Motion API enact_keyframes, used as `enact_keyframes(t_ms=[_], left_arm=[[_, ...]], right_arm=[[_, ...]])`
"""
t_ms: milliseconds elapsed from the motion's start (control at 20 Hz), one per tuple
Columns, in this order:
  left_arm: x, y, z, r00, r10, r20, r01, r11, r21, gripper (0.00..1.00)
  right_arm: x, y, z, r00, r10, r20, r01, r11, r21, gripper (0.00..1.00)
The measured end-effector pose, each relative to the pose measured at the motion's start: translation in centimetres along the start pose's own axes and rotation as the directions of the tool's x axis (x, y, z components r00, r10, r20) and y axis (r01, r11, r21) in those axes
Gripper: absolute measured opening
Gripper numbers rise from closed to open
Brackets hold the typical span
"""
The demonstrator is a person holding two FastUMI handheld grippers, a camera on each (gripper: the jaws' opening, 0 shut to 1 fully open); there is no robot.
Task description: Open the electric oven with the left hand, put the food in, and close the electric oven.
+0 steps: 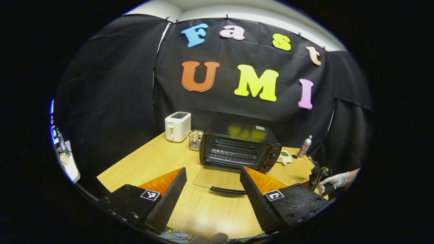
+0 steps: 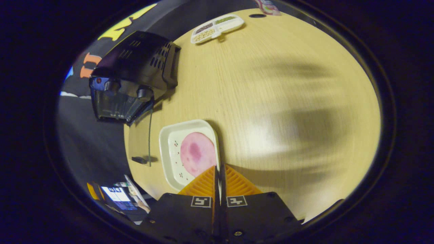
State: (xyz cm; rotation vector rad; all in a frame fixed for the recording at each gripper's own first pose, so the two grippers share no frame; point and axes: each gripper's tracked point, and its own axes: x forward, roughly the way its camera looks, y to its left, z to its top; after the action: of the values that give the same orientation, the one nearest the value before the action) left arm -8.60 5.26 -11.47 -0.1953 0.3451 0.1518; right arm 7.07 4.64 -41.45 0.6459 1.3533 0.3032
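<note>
Table (image 1: 142,162) carried all | oven (image 1: 239,149) stood with door (image 1: 217,178) dropped flat | plate (image 2: 174,154) of food (image 2: 197,154) clamped at rim by right gripper (image 2: 218,176); best kept level entering | left gripper (image 1: 213,184) spread, empty.

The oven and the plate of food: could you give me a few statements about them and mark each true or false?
1. The oven door is closed. False: it lies folded down flat on the table.
2. The right gripper is clamped on the rim of the white plate. True.
3. The left gripper is holding the door handle. False: its fingers stand open, touching nothing.
4. A pink slice of food lies on the plate. True.
5. A white toaster stands to the left of the oven. True.
</note>
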Motion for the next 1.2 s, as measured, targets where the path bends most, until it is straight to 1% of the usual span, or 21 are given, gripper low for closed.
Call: enact_keyframes(t_ms=[50, 150, 350, 400, 450, 500, 600, 700, 750, 800, 850, 950, 1000, 1050, 1100, 1150, 1200], left_arm=[[0.0, 0.0, 0.1, 1.000, -0.008, -0.003, 0.008, 1.000, 0.002, 0.96], [-0.1, 0.3, 0.2, 1.000, -0.016, -0.009, 0.016, 1.000, 0.007, 0.96], [0.2, -0.1, 0.9, 0.999, -0.034, -0.011, 0.034, 0.999, 0.015, 0.96], [0.2, -0.2, 1.2, 0.999, -0.037, -0.007, 0.037, 0.999, 0.020, 0.96], [0.2, -0.2, 1.5, 0.999, -0.034, -0.005, 0.034, 0.999, 0.027, 0.96], [0.2, 0.0, 2.1, 1.000, -0.031, 0.003, 0.030, 0.999, 0.034, 0.96], [0.3, 0.4, 2.8, 0.999, -0.033, 0.015, 0.032, 0.998, 0.055, 0.96], [0.3, 0.9, 3.8, 0.999, -0.034, 0.028, 0.032, 0.996, 0.080, 0.96], [0.3, 1.3, 4.4, 0.999, -0.035, 0.038, 0.031, 0.996, 0.089, 0.96], [0.3, 1.7, 5.0, 0.998, -0.037, 0.042, 0.033, 0.995, 0.095, 0.96], [0.3, 2.3, 5.4, 0.998, -0.037, 0.043, 0.033, 0.995, 0.095, 0.96], [0.3, 3.1, 6.2, 0.998, -0.047, 0.038, 0.043, 0.995, 0.091, 0.96], [0.3, 3.6, 6.5, 0.998, -0.049, 0.036, 0.045, 0.995, 0.093, 0.96], [0.3, 4.1, 6.6, 0.998, -0.049, 0.034, 0.045, 0.994, 0.096, 0.96], [0.2, 4.5, 6.9, 0.998, -0.049, 0.031, 0.046, 0.994, 0.099, 0.96], [0.1, 5.0, 7.1, 0.998, -0.049, 0.031, 0.045, 0.994, 0.102, 0.96], [0.1, 5.4, 7.2, 0.998, -0.046, 0.032, 0.042, 0.994, 0.105, 0.96]], right_arm=[[-0.3, 0.1, -0.3, 0.999, 0.039, 0.021, -0.040, 0.999, 0.028, 0.03], [-0.9, 0.1, 0.0, 0.993, 0.085, 0.081, -0.090, 0.994, 0.064, 0.04], [-3.3, 0.0, 0.3, 0.975, 0.090, 0.204, -0.117, 0.986, 0.123, 0.04], [-4.0, 0.3, 0.0, 0.970, 0.078, 0.231, -0.109, 0.986, 0.124, 0.00], [-4.6, 1.1, -0.2, 0.962, 0.082, 0.260, -0.117, 0.985, 0.123, 0.00], [-5.0, 2.1, -0.4, 0.953, 0.095, 0.288, -0.137, 0.982, 0.130, 0.04], [-5.4, 4.8, -1.4, 0.934, 0.126, 0.333, -0.186, 0.970, 0.156, 0.04], [-4.8, 7.5, -2.4, 0.919, 0.148, 0.366, -0.230, 0.954, 0.193, 0.04], [-4.3, 9.1, -2.8, 0.910, 0.154, 0.384, -0.245, 0.949, 0.201, 0.00], [-3.7, 10.6, -3.0, 0.901, 0.156, 0.405, -0.256, 0.944, 0.207, 0.04], [-3.2, 12.1, -3.3, 0.892, 0.149, 0.426, -0.263, 0.939, 0.222, 0.00], [-1.6, 14.8, -3.3, 0.868, 0.131, 0.478, -0.285, 0.921, 0.266, 0.00], [-0.5, 16.0, -2.9, 0.857, 0.117, 0.501, -0.292, 0.912, 0.287, 0.04], [0.6, 17.1, -2.7, 0.849, 0.105, 0.517, -0.299, 0.903, 0.309, 0.04], [1.8, 18.1, -2.3, 0.847, 0.097, 0.523, -0.307, 0.892, 0.332, 0.00], [2.9, 19.2, -2.0, 0.846, 0.096, 0.524, -0.319, 0.879, 0.355, 0.03], [4.0, 20.4, -1.4, 0.842, 0.100, 0.530, -0.335, 0.867, 0.369, 0.03]])
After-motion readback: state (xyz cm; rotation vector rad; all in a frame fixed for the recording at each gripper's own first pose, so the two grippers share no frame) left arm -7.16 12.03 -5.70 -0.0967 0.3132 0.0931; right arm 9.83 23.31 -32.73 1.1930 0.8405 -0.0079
